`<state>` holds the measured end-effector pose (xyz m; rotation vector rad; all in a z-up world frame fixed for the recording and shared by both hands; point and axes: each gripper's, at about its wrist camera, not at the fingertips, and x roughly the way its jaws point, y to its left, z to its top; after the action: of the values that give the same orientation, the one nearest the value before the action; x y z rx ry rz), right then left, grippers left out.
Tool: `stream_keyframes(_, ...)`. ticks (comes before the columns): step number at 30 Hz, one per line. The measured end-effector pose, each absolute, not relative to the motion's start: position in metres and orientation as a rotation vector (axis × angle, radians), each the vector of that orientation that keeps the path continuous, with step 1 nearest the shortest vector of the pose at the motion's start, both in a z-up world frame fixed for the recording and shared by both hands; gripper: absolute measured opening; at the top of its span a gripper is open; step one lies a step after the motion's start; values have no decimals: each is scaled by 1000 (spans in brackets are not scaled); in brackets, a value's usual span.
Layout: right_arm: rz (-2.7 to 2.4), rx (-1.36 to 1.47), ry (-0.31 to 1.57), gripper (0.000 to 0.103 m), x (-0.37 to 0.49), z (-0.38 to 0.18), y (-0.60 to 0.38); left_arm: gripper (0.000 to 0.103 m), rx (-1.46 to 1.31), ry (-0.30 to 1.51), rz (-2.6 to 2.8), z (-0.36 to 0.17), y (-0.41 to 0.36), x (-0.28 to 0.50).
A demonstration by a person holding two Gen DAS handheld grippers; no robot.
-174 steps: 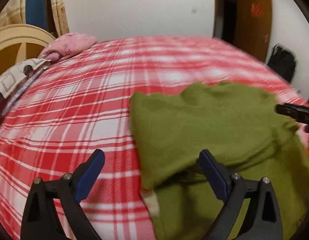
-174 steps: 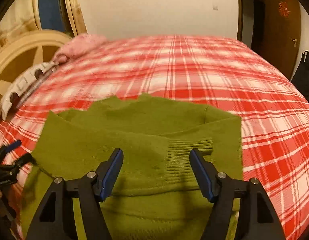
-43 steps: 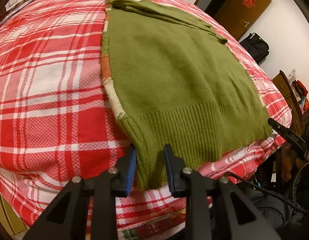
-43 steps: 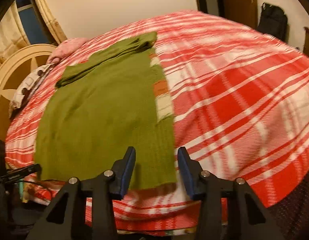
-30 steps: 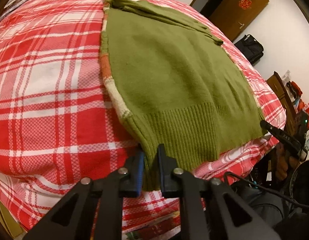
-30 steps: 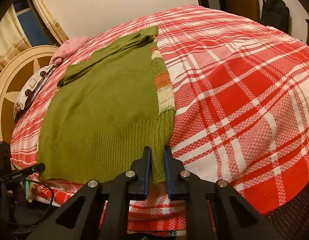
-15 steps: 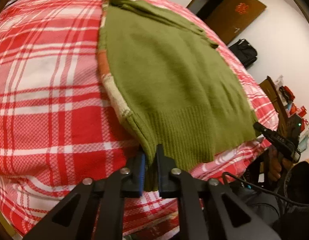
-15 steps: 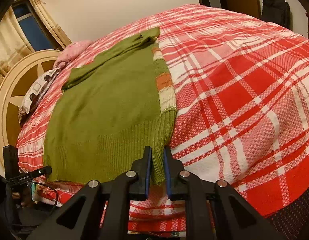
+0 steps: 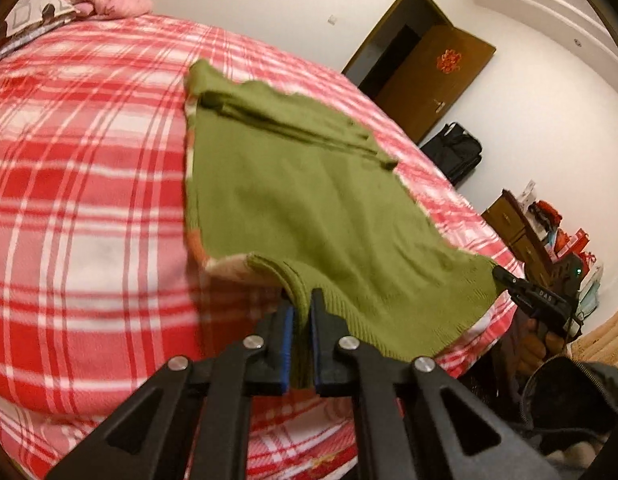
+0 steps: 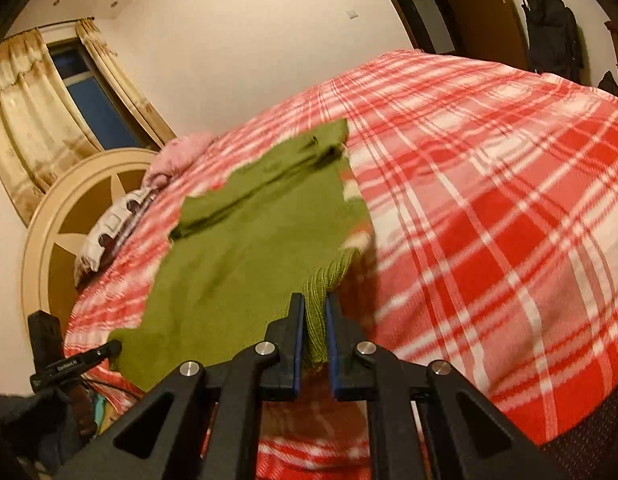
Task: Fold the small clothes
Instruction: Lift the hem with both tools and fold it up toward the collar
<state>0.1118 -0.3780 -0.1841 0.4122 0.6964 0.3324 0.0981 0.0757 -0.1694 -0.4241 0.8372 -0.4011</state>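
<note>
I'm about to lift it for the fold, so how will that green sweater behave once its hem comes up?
Probably floppy: the green sweater sags between the left gripper and right gripper, each pinching a hem corner. The ribbed knit likely grips without slipping.

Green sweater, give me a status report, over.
Left gripper and right gripper both shut on the green sweater, one hem corner each. Hem lifted off the plaid bed, collar end still flat. Nothing in the way.

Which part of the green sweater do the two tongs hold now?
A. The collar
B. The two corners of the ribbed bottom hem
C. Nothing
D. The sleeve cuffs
B: the left tongs and the right tongs each pinch a ribbed hem corner of the green sweater.
</note>
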Motion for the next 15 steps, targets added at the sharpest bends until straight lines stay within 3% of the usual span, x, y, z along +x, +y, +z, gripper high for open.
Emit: stream_keyframes(15, 346, 324, 578, 8, 206, -113, -346, 7, -404, 682, -385, -121, 98, 182)
